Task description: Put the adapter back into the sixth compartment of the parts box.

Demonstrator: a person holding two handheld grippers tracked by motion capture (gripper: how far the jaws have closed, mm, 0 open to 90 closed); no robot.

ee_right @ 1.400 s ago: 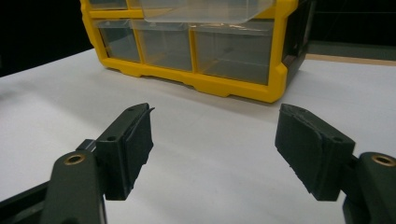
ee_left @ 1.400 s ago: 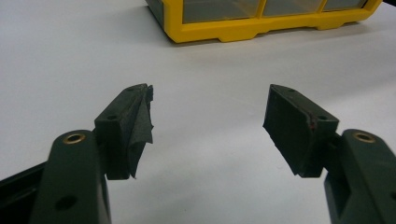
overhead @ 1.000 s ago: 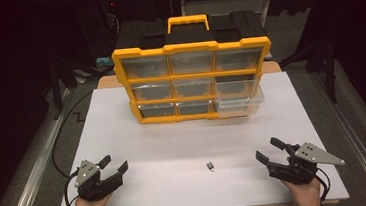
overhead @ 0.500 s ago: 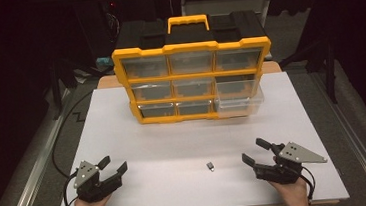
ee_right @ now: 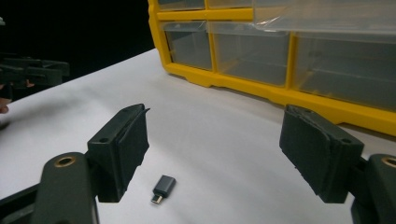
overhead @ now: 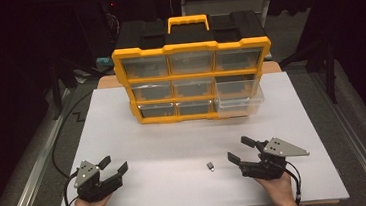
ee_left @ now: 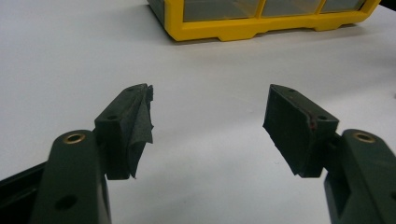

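The right gripper [overhead: 236, 151], jaws wide, has slid left toward the adapter [overhead: 210, 166]; pickup looks imminent.

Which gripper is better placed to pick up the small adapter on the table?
Right. The right gripper is open, close to the adapter, which lies between its jaws in the right gripper view. The left gripper, also open, sits farther off at the table's other side.

White table [overhead: 174, 144]: drawer organizer [overhead: 194, 77], small adapter [overhead: 210, 166]
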